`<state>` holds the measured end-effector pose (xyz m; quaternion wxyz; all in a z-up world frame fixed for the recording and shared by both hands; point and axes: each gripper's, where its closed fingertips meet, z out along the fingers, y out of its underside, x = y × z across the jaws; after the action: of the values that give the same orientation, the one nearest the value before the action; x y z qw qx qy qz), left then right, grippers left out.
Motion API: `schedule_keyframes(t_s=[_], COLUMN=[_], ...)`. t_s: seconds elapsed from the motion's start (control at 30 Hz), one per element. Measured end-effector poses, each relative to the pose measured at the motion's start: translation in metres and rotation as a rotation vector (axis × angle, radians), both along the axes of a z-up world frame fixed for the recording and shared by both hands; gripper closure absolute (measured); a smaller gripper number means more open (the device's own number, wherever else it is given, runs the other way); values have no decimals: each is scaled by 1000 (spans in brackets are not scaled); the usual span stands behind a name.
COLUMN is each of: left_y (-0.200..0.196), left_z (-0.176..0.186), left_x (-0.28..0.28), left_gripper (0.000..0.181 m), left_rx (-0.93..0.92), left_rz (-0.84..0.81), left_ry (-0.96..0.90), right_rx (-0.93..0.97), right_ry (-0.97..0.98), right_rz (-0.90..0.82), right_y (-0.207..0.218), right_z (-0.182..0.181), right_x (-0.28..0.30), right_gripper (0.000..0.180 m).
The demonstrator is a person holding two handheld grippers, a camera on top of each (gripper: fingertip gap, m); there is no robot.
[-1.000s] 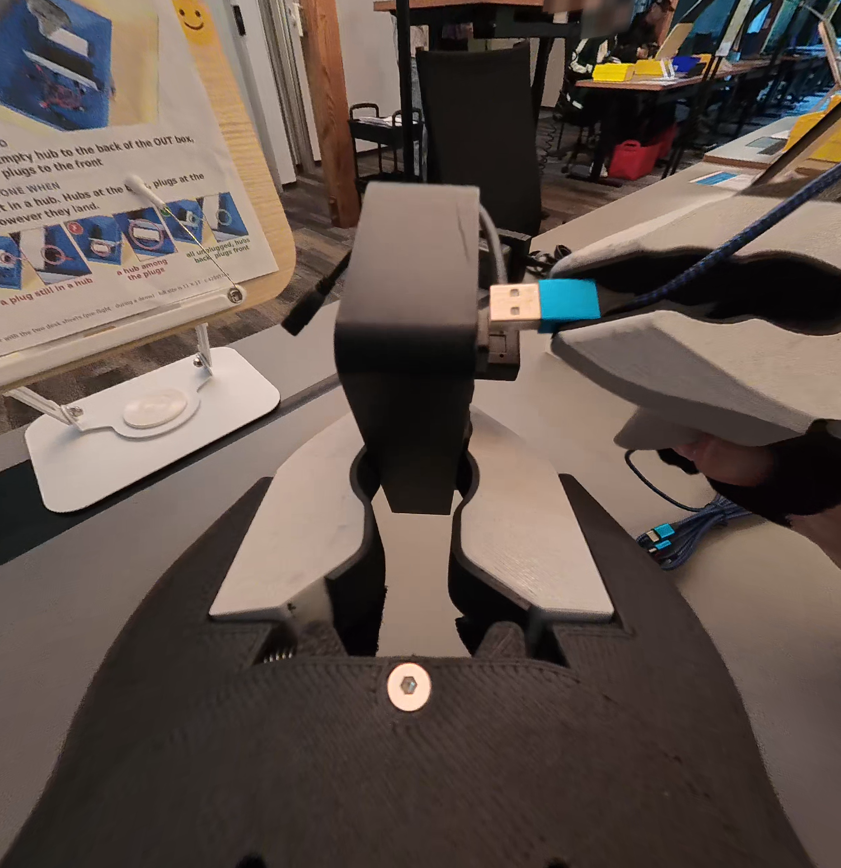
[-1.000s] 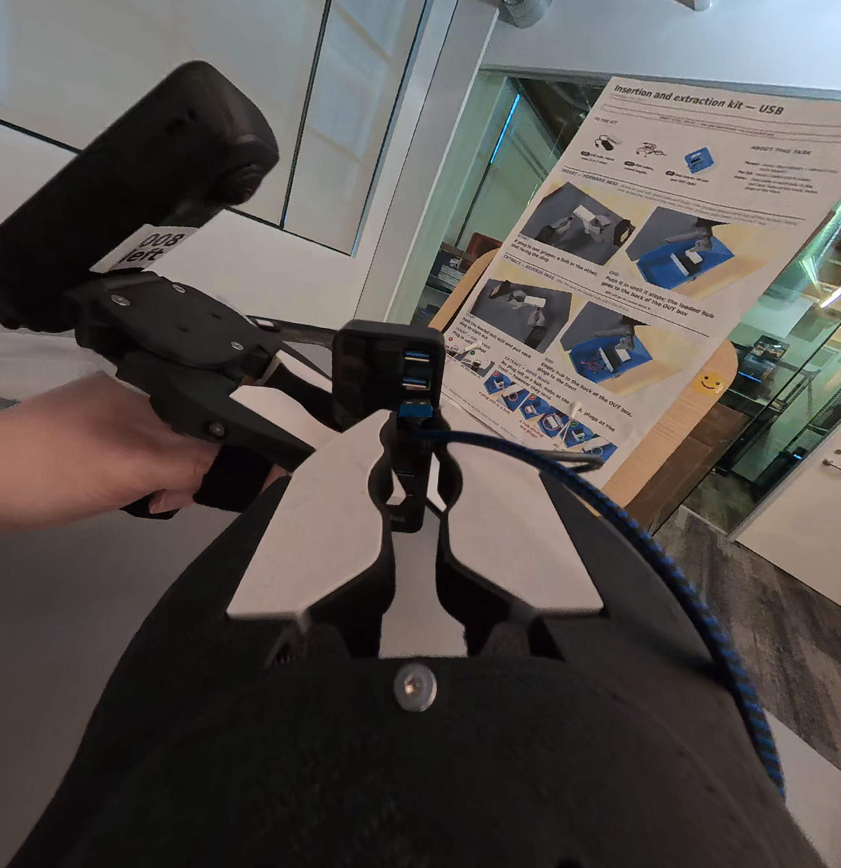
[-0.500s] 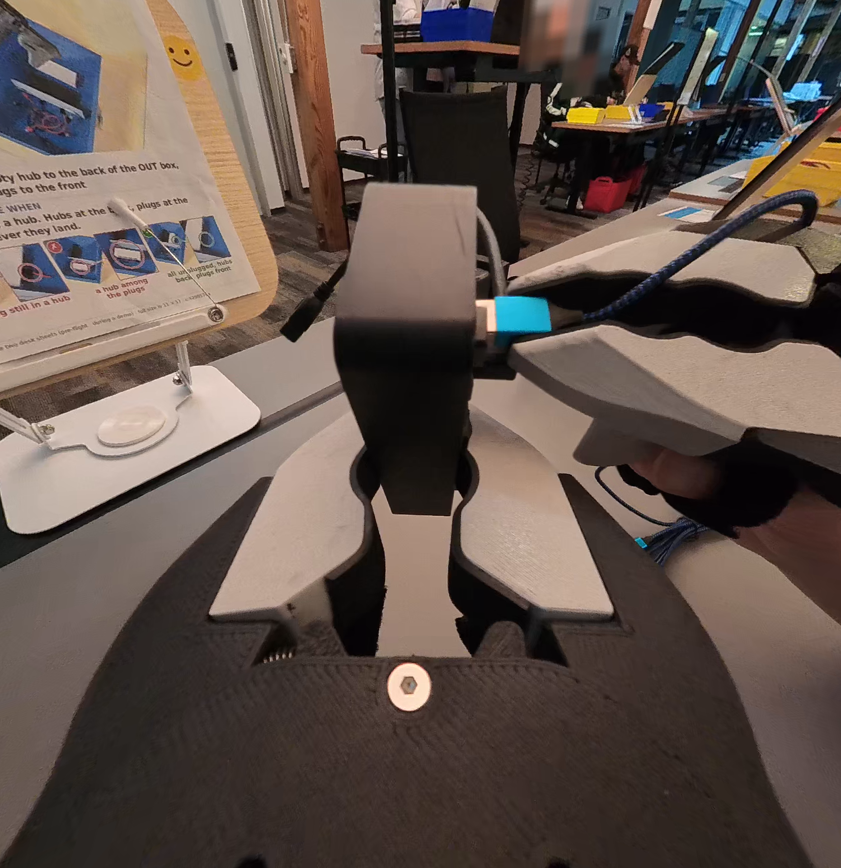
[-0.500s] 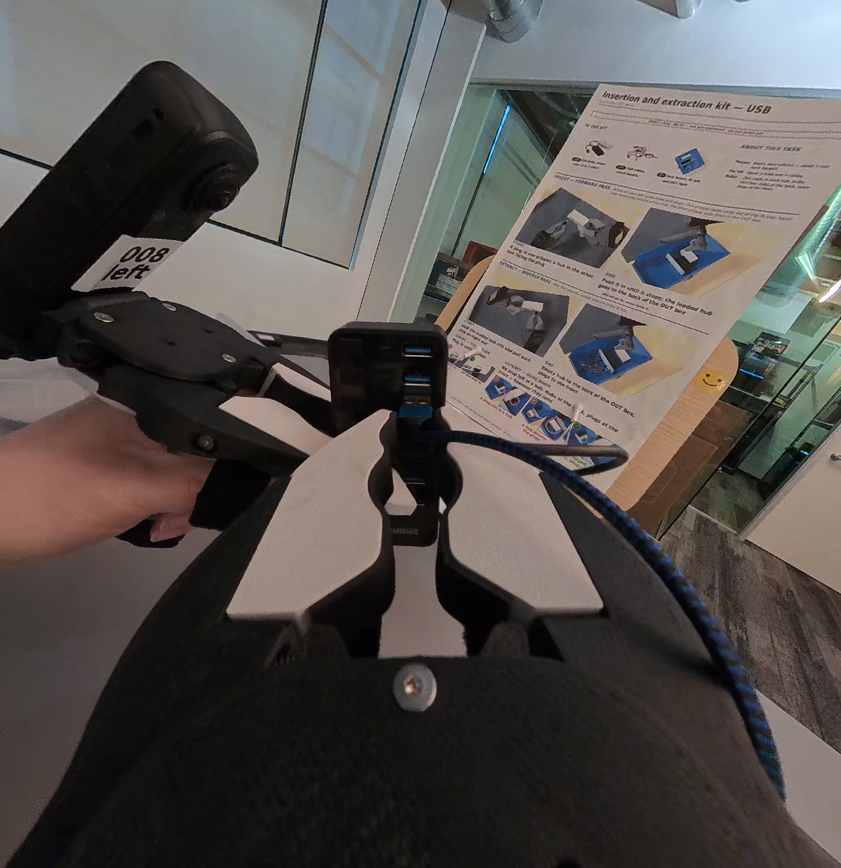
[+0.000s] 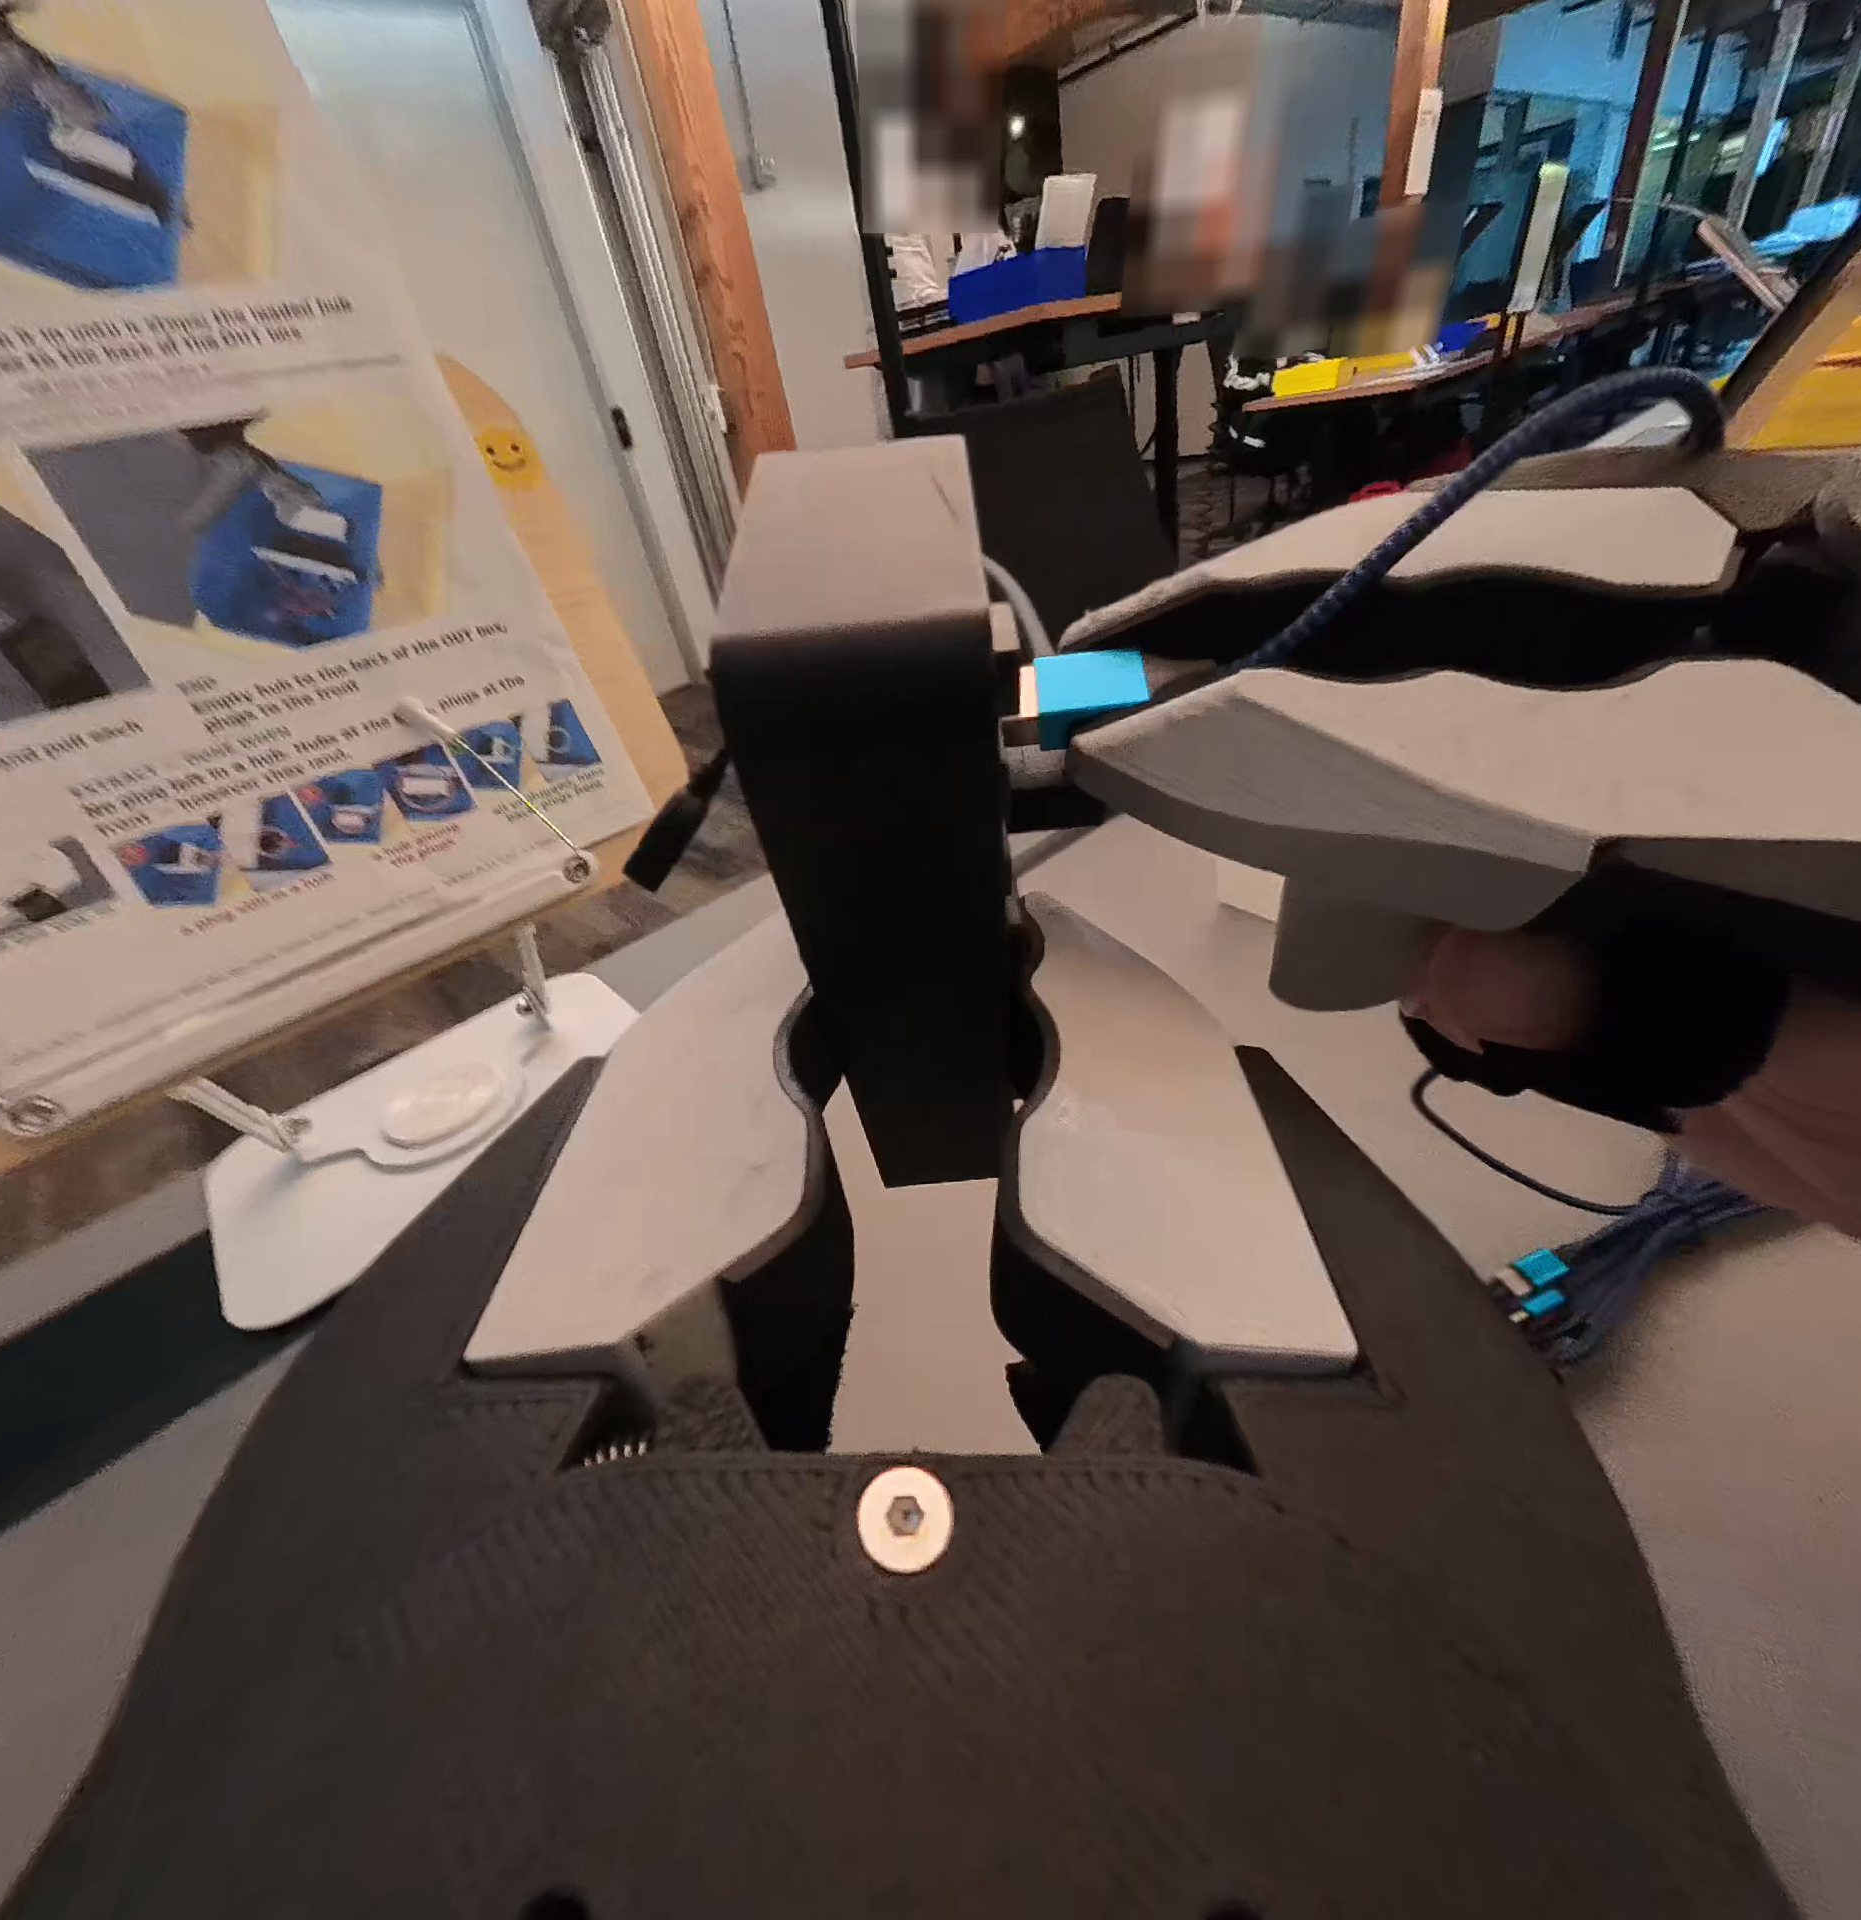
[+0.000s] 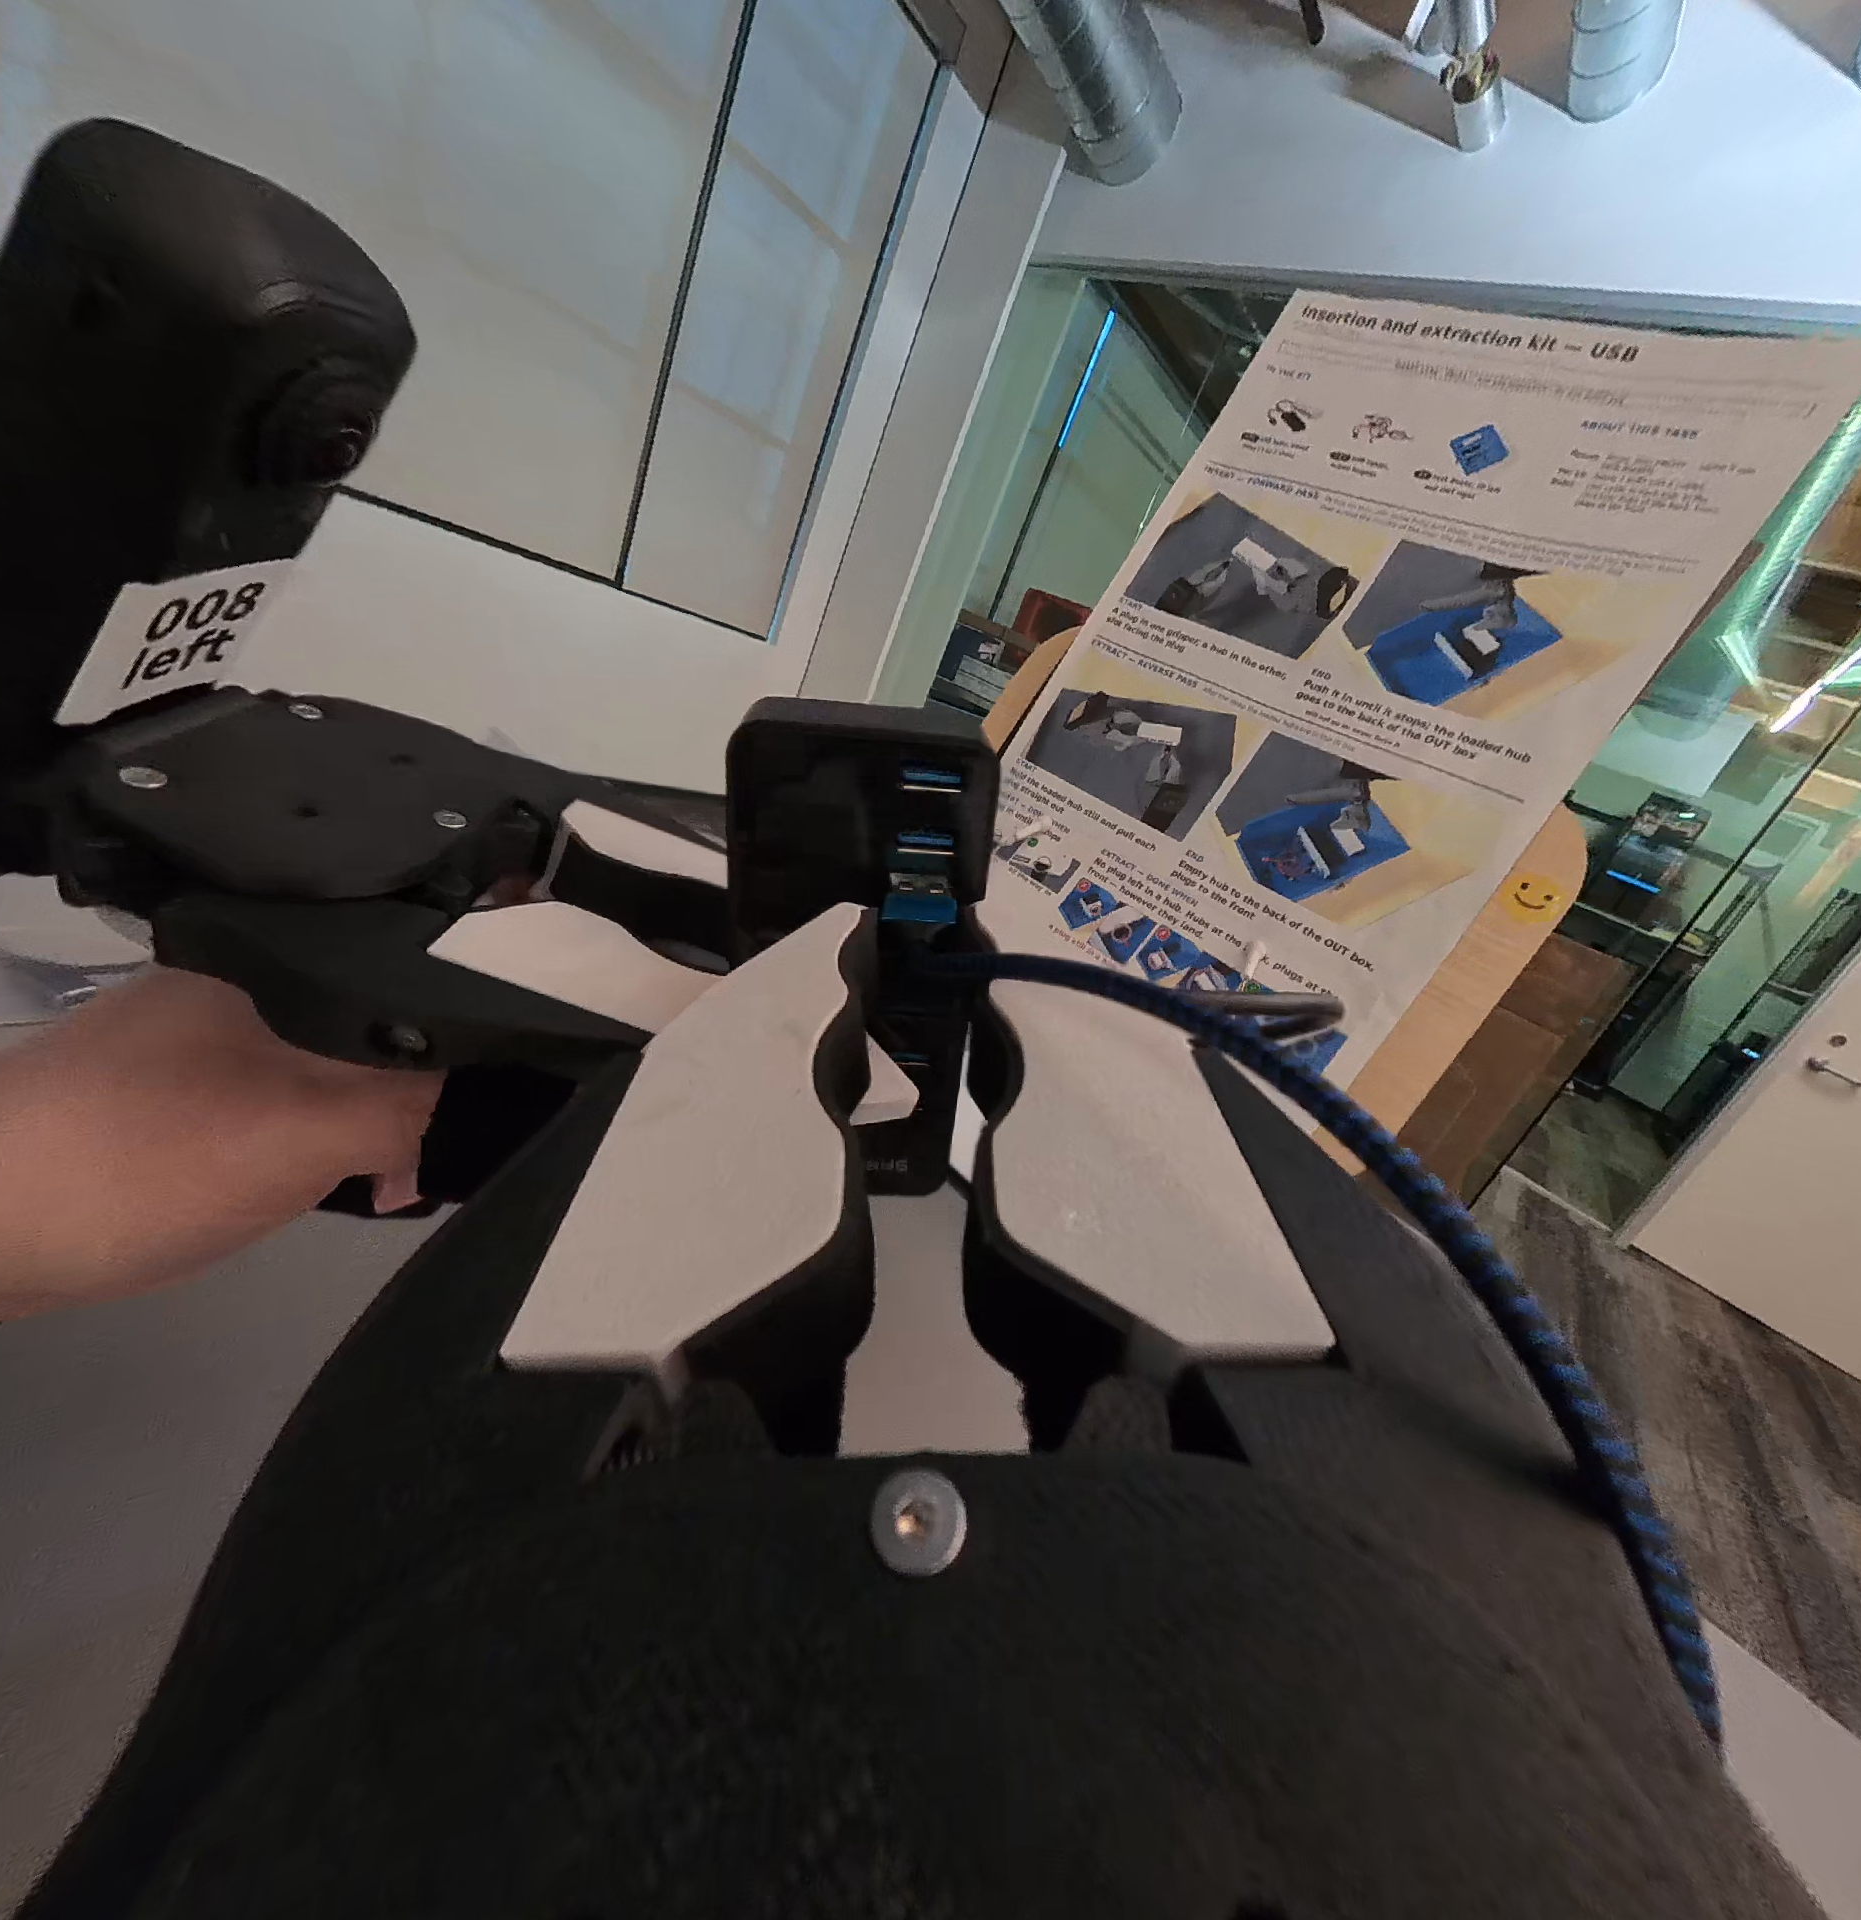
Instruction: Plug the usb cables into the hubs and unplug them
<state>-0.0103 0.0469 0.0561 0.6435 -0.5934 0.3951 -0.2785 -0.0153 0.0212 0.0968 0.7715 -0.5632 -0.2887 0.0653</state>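
Observation:
My left gripper [image 5: 910,1049] is shut on a black USB hub [image 5: 864,779] and holds it upright above the table. My right gripper [image 5: 1087,717] reaches in from the right, shut on a light-blue USB plug [image 5: 1097,686]. The plug sits in a port on the hub's right side, with a thin strip of metal still showing. In the right wrist view, my right gripper [image 6: 910,966] holds the plug [image 6: 915,911] in the third port of the hub [image 6: 812,821], below two free blue ports. The blue braided cable [image 6: 1425,1195] arcs back over the right finger.
An instruction poster on a wooden board [image 5: 230,623] stands on a white base [image 5: 386,1174] at the left. A bundle of blue cables [image 5: 1591,1278] lies on the grey table [image 5: 1736,1558] at the right. A hand [image 6: 178,1122] holds the left gripper. Desks and chairs stand farther back. The grippers' ends are close to 5 cm from one another.
The right gripper moved left and pushed the blue plug into the hub; a second ago its metal end was bare beside the hub. Both grippers have tilted upward.

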Motion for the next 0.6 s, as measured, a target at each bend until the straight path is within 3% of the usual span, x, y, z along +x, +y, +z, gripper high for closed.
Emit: schedule_keyframes(t_s=[0.6], left_y=[-24], left_z=[19], left_x=[0], left_gripper=[153], left_rx=[63], left_rz=[-105], left_ry=[-98], right_rx=[23], right_ry=[33], right_rz=[46], right_y=[-16], right_z=[16], right_x=[-7], right_gripper=[164])
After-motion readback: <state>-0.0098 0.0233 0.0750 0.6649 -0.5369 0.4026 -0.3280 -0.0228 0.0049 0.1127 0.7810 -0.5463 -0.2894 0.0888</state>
